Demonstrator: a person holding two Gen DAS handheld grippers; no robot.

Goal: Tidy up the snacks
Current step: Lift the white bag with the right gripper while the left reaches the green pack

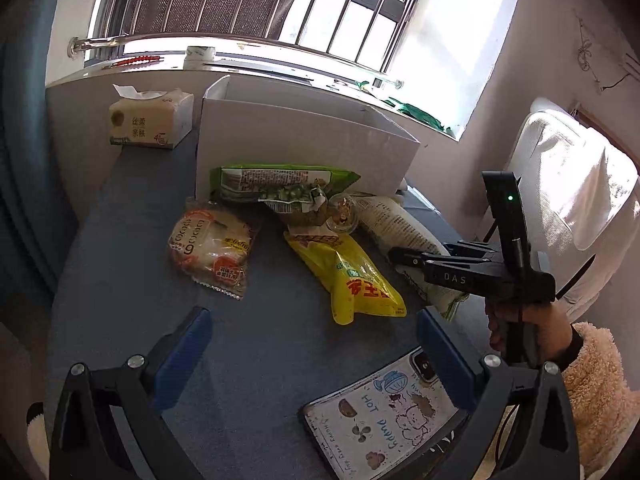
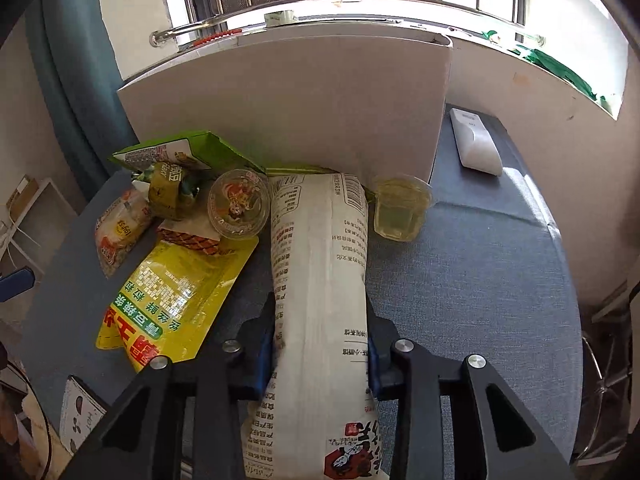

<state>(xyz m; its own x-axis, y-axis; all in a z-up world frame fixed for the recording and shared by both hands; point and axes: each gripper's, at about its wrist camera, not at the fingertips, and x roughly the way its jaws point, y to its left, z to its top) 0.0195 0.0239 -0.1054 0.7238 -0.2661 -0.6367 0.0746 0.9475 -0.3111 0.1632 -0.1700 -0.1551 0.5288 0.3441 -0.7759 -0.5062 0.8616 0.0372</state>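
your right gripper has its blue pads pinched on the sides of the long white bag, gripped near the lower middle so it probably lifts level instead of folding. the bag lies lengthwise on the blue table, its far end just short of the white box, likely where the snacks go. your left gripper hangs spread wide and empty above the table, clear of the pile, probably waiting its turn. the other snacks sit bunched at the foot of the box: yellow bag, round bread pack, green bag, a small clear cup. only the right wrist view shows the pinch itself, a second jelly cup just right of the white bag, and a white remote beside the box. only the left wrist view shows the box top open, the tissue pack, the phone near you, and the right gripper from the side, over the white bag.
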